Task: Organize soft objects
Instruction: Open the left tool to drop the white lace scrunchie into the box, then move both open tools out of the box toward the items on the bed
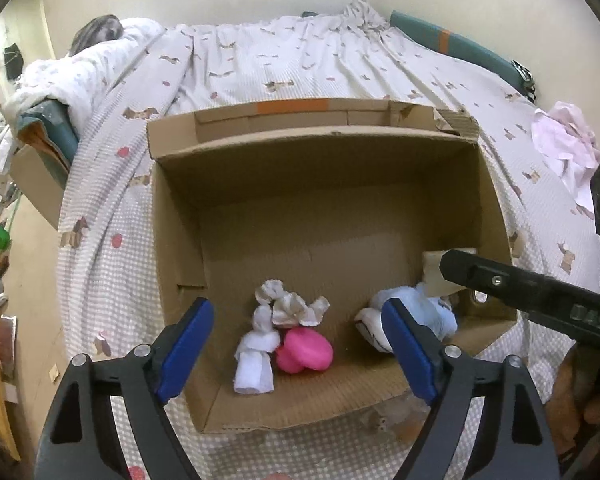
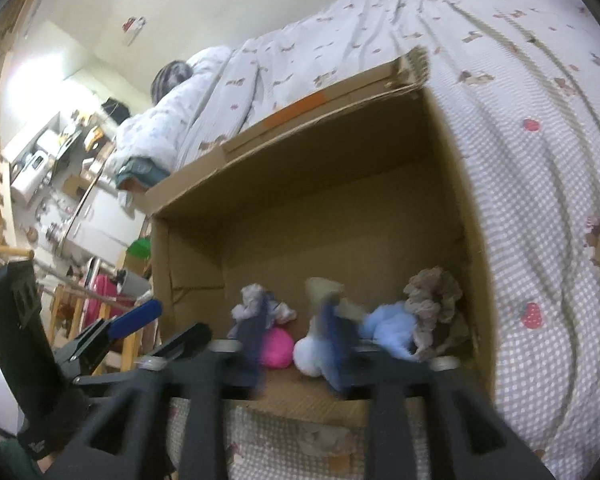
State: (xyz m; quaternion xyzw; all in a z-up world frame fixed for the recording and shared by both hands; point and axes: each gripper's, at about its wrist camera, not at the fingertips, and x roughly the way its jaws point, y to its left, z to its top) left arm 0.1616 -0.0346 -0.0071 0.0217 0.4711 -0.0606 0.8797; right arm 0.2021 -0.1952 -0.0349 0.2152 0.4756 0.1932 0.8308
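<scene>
We hover left gripper (image 1: 298, 346) spread over pink toy (image 1: 305, 349) at box (image 1: 180, 240) near edge; right gripper (image 2: 296, 344) parted, empty.

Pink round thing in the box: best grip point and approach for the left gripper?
Probably straight down from above, through the open top of the cardboard box. Close the left gripper across the pink toy at its rounded body, on the side away from the white knotted cloth, which lies against it, so the pads avoid snagging the fabric.
</scene>
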